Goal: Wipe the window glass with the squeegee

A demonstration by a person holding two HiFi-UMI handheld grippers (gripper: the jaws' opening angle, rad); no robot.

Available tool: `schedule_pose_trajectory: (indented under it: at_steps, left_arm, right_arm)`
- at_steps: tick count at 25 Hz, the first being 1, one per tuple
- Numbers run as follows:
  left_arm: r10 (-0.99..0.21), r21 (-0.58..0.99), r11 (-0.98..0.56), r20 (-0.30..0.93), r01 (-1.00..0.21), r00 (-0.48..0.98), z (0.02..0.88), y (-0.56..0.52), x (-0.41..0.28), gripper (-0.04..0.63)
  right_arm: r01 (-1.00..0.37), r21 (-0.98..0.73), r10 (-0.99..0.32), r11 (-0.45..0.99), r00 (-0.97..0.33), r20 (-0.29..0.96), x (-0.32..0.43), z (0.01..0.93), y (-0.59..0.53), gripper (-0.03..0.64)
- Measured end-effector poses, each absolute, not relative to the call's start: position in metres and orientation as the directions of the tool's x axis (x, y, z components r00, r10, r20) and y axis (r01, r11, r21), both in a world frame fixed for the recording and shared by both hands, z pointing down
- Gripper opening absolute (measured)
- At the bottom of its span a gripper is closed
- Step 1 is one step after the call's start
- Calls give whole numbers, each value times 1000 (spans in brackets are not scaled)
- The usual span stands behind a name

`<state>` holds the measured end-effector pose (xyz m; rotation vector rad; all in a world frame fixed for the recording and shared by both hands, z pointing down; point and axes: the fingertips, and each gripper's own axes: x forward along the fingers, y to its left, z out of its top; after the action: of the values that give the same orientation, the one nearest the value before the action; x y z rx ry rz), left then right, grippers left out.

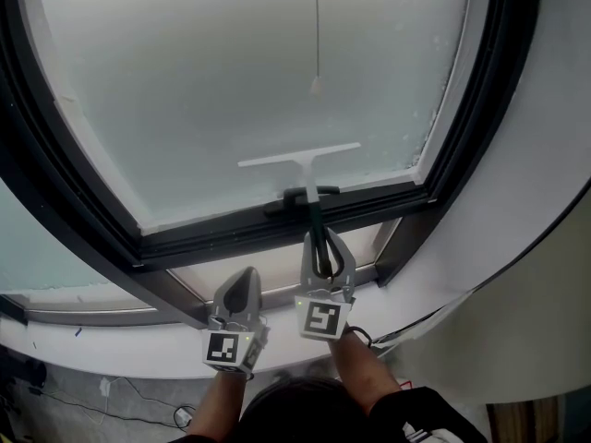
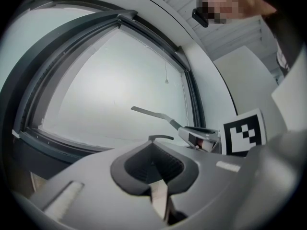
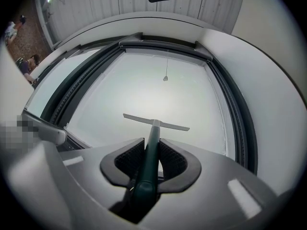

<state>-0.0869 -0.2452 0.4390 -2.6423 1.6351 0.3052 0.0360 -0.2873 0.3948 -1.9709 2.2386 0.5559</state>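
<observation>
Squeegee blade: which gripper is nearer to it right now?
Right. The right gripper clamps the squeegee handle, directly behind the blade. The left gripper sits shut and empty, beside it and farther back.

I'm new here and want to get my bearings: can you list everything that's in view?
Window glass: one pane, frosted pale grey, fills the upper view.
Window frame: one, dark, around the glass.
Squeegee: one, white blade on a dark green handle, blade at the lower glass.
Pull cord: one, pale, hanging at the glass above the squeegee.
Wall: one, white, curved, right of the frame.
Right tool: one, grey, closed on the squeegee's handle.
Left tool: one, grey, closed and empty, beside the right tool.
Forearms: two, bare, bottom edge.
</observation>
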Motion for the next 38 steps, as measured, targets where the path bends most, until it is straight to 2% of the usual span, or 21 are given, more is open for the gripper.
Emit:
schedule_pose_trajectory:
  at_steps: [38]
  left_arm:
    - [-863,140,-501,-163,-854,479,453,-252,-79,-2]
  right_arm:
    - [-970,216,-977,109,-146,-159,39,449,-284,98]
